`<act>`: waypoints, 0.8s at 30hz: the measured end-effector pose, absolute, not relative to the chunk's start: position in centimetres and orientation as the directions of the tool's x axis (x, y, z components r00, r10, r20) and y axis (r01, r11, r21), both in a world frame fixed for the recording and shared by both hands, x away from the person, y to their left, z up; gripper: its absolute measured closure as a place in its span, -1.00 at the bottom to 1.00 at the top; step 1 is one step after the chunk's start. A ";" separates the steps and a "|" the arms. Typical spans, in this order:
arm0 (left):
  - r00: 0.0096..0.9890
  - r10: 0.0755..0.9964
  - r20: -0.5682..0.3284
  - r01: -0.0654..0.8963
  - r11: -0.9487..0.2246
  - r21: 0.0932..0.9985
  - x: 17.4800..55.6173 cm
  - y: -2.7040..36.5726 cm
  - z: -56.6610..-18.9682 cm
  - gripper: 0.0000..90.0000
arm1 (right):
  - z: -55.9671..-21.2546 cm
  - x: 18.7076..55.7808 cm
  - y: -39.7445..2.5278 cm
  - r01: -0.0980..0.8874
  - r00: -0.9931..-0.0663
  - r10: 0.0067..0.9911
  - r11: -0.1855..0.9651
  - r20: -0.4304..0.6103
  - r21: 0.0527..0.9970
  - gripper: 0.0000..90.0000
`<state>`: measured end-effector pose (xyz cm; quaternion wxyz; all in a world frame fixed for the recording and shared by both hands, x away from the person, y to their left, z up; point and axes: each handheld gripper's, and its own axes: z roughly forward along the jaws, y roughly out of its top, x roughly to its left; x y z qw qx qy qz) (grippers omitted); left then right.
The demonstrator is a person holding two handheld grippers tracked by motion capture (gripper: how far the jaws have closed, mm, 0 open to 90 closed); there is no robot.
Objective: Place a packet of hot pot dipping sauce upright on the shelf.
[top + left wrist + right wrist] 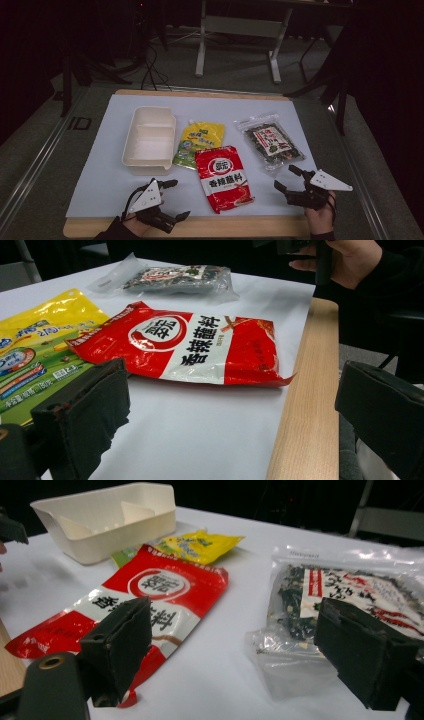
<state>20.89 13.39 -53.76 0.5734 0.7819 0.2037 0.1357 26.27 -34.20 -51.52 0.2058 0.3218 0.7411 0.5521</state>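
A red seasoning packet (223,177) (192,349) (135,607) lies flat near the table's front, partly over a yellow-green pouch (199,143) (35,345) (192,546). To its right lies a clear bag of dark dried food (269,141) (177,279) (345,600). A cream two-compartment tray (149,140) (107,517) stands empty at the left. My left gripper (173,199) (230,420) hovers open at the front left, its jaws wide apart and empty. On the front right, my right gripper (288,177) (235,652) is open too, between the red packet and the clear bag.
A white sheet (110,165) covers the wooden table (225,226); its front edge runs just behind both hands. Beyond the table stand a metal frame (240,30) and cables on dark floor.
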 end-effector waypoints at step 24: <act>0.882 0.470 -0.021 0.161 -0.260 0.952 20.9 13.4 -53.8 -0.95 | -47.4 28.1 -31.0 0.221 -0.748 0.663 0.303 -0.038 0.927 -0.69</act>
